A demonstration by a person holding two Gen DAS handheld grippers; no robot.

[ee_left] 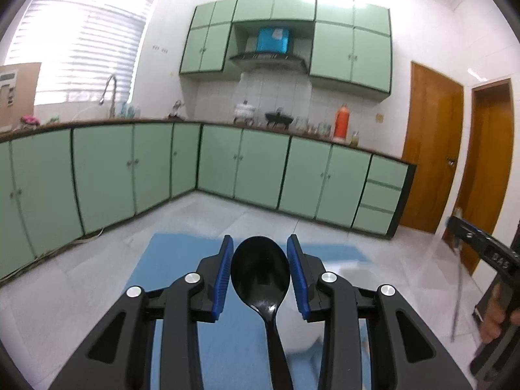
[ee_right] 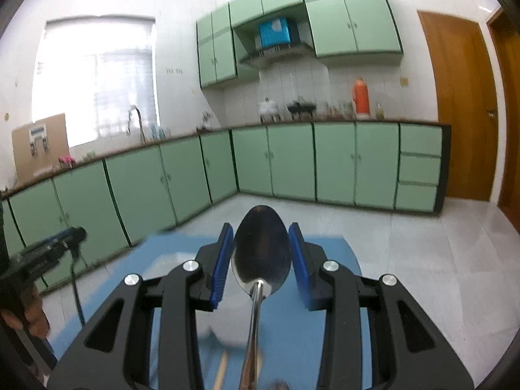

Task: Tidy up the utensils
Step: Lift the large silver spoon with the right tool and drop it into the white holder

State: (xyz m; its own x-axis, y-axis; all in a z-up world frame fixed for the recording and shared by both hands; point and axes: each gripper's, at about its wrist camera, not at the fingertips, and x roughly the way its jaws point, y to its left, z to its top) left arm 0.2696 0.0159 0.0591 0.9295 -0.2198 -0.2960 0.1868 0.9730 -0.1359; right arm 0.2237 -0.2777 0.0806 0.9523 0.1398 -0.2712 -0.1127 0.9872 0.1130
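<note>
In the left wrist view, my left gripper (ee_left: 260,247) is shut on a black plastic spoon (ee_left: 260,269), bowl held between the blue pads (ee_left: 224,273), handle running back toward the camera. It is raised above a blue mat (ee_left: 172,260) with a white bowl (ee_left: 302,334) below. In the right wrist view, my right gripper (ee_right: 261,237) is shut on a metal spoon (ee_right: 261,253), bowl between the blue pads (ee_right: 300,260), raised above the same blue mat (ee_right: 325,325). Blurred utensils lie under it.
Green kitchen cabinets (ee_left: 104,175) and a counter run along the far walls, with brown doors (ee_left: 432,149) at the right. The right gripper's body (ee_left: 494,260) shows at the left view's right edge; the left gripper's body (ee_right: 42,256) shows at the right view's left edge.
</note>
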